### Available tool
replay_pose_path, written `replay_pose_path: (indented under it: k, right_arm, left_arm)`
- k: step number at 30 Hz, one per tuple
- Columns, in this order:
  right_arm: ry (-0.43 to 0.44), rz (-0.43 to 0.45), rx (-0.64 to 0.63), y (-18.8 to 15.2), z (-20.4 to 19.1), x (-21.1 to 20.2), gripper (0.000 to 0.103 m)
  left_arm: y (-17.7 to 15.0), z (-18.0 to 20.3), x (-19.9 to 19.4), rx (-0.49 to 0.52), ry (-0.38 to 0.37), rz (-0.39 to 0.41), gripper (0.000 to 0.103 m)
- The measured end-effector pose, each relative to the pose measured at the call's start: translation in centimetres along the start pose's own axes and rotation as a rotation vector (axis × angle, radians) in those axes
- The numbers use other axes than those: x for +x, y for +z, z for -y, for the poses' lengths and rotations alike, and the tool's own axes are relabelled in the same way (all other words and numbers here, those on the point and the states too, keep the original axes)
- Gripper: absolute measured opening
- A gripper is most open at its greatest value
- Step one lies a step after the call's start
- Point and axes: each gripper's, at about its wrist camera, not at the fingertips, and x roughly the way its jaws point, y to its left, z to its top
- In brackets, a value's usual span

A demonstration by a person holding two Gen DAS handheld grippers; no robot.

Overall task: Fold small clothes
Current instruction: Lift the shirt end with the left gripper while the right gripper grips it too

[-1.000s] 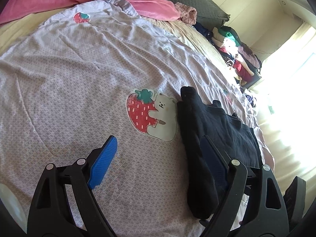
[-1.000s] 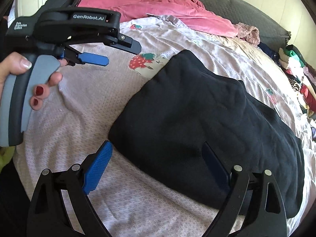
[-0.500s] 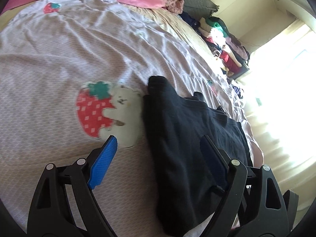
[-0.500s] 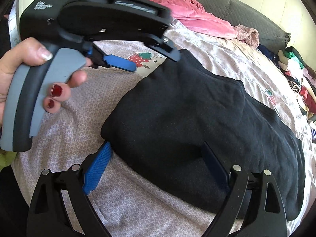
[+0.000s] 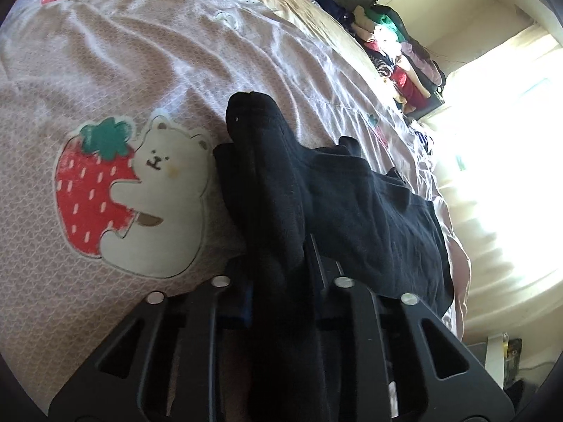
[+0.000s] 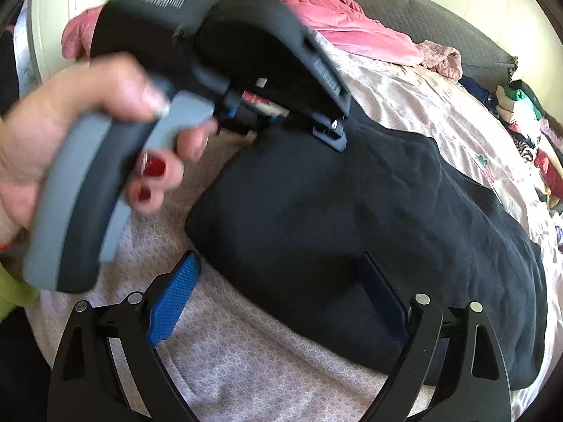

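A black garment (image 5: 352, 204) lies folded on the lilac bed sheet (image 5: 105, 70), its near left edge beside a strawberry-and-bear print (image 5: 130, 190). My left gripper (image 5: 278, 260) is at that edge, its jaws closing with a bunched ridge of the black cloth pinched between them. In the right wrist view a hand (image 6: 88, 133) squeezes the left gripper (image 6: 316, 123) over the far corner of the garment (image 6: 369, 211). My right gripper (image 6: 279, 267) stands open at the near edge, one finger over the sheet and one over the cloth, holding nothing.
A pink blanket (image 6: 352, 31) and a grey cushion (image 6: 422, 17) lie at the head of the bed. A pile of mixed clothes (image 5: 404, 63) is stacked along the far right side. Bright window light washes out the right of the left wrist view.
My left gripper has moved right and down onto the garment's left edge and gone from wide open to nearly closed on the cloth. The right gripper has stayed put.
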Motion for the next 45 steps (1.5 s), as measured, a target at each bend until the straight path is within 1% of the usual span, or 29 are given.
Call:
replay_pose_path:
  k: [3,4,5,6,7,8,10,11,14,18,21,24,27,34,38,45]
  right_arm:
    - [-0.012,0.007,-0.011,-0.4,-0.2,0.4,0.09]
    - [-0.013,0.018,-0.005,-0.4,0.0,0.4,0.082]
    - [-0.014,0.033,0.0,-0.5,0.1,0.4,0.071]
    - [-0.005,0.041,0.001,-0.5,0.3,0.2,0.064]
    - [0.003,0.049,0.004,-0.5,0.6,0.1,0.046]
    - [0.018,0.061,0.013,-0.5,1.0,-0.3,0.032]
    - [0.059,0.087,0.04,-0.7,1.9,-1.1,0.014]
    - [0.08,0.102,0.066,-0.9,2.7,-1.7,0.011]
    - [0.126,0.174,0.113,-1.3,4.2,-3.8,0.009]
    - [0.151,0.239,0.161,-1.9,6.1,-6.4,0.009]
    - [0.134,0.276,0.187,-2.5,7.6,-8.3,0.008]
    - [0.099,0.305,0.199,-3.3,8.7,-10.1,0.008]
    - [0.07,0.32,0.211,-4.3,9.9,-11.4,0.008]
    - [0.044,0.343,0.261,-6.9,12.8,-13.6,0.008]
    - [0.036,0.352,0.297,-8.5,14.4,-14.3,0.008]
    - [0.022,0.348,0.329,-10.7,16.3,-14.9,0.008]
  left_arm:
    - [0.1,1.1,-0.2,0.032,0.017,-0.004,0.009]
    - [0.1,1.4,-0.4,0.035,0.018,-0.003,0.009]
    - [0.3,1.8,-0.4,0.037,0.018,-0.001,0.009]
    - [0.4,2.1,-0.7,0.037,0.01,0.002,0.009]
    - [0.5,2.4,-1.0,0.037,0.008,0.004,0.009]
    - [0.5,2.9,-1.4,0.04,0.006,0.008,0.009]
    - [0.5,3.8,-1.9,0.055,0.008,0.018,0.008]
    - [0.5,4.4,-2.2,0.056,0.001,0.023,0.008]
    - [0.6,6.2,-2.9,0.07,-0.005,0.045,0.008]
    - [0.5,9.7,-3.2,0.123,0.035,0.076,0.008]
    - [0.1,12.1,-3.7,0.161,0.047,0.098,0.008]
    - [-0.2,14.5,-3.9,0.194,0.048,0.111,0.008]
    - [-0.6,16.6,-3.5,0.218,0.058,0.111,0.009]
    - [-1.6,20.2,-2.2,0.239,0.061,0.111,0.009]
    - [-2.3,22.3,-1.0,0.256,0.062,0.11,0.009]
    - [-3.2,24.7,1.2,0.271,0.074,0.109,0.009]
